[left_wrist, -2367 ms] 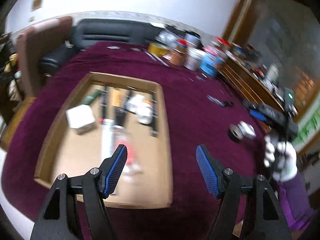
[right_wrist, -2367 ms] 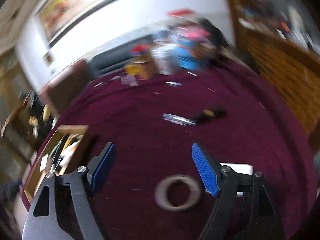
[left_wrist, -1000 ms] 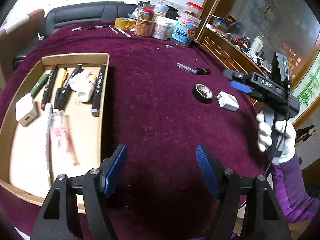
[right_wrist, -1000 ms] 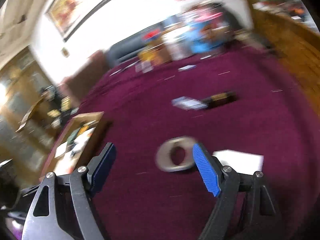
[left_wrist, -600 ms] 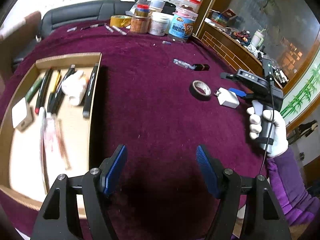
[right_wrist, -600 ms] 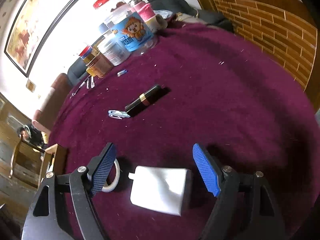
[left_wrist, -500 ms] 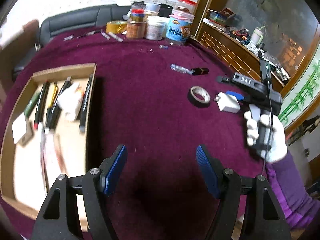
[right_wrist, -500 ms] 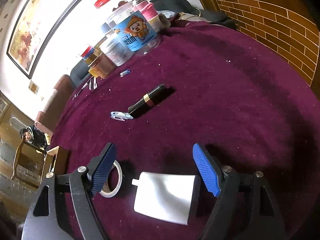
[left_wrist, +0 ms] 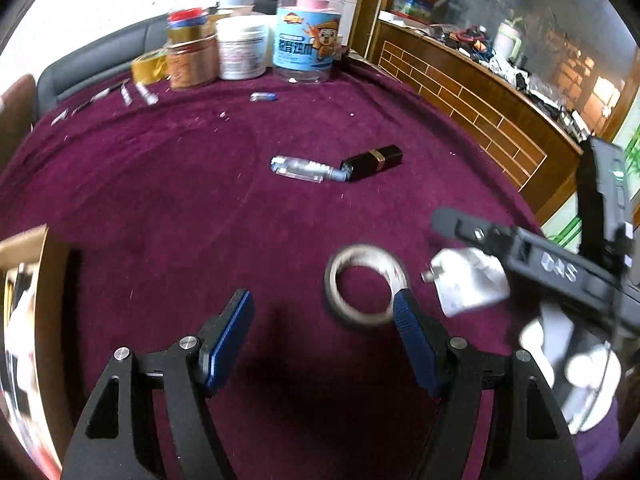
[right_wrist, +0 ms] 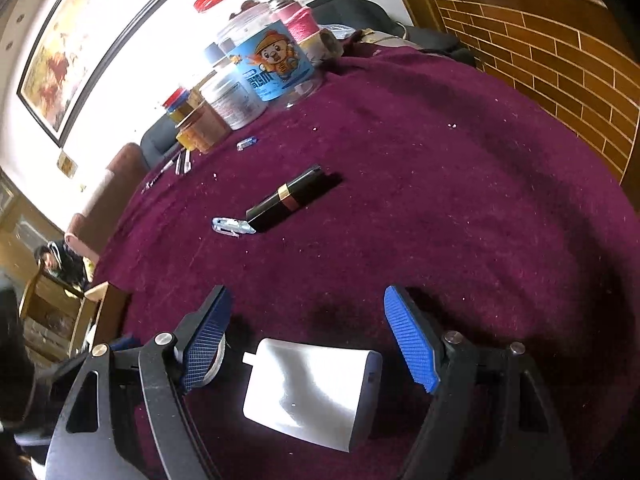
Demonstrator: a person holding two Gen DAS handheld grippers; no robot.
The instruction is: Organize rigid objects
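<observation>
A white plug adapter (right_wrist: pixel 312 394) lies on the maroon tablecloth (right_wrist: pixel 460 208) between the open fingers of my right gripper (right_wrist: pixel 308 340); it also shows in the left wrist view (left_wrist: pixel 466 282), under the right gripper's black body (left_wrist: pixel 560 268). A roll of tape (left_wrist: pixel 366 284) lies just left of the adapter, by my left gripper's right finger. My left gripper (left_wrist: pixel 324 322) is open and empty, low over the cloth. A black lipstick tube (left_wrist: pixel 372 162) and a clear small vial (left_wrist: pixel 298 169) lie farther back; both show in the right wrist view, the tube (right_wrist: pixel 292 198) and the vial (right_wrist: pixel 230 226).
Several jars (left_wrist: pixel 308 46) and a yellow tape roll (left_wrist: pixel 150 66) stand at the table's far edge, with small pens (left_wrist: pixel 128 96) near them. The cardboard tray's corner (left_wrist: pixel 28 248) is at the left. A wooden brick-pattern counter (left_wrist: pixel 480 96) runs along the right.
My left gripper has swung right, away from the tray, toward the tape roll. My right gripper has come down around the white adapter, which now sits deeper between its open fingers.
</observation>
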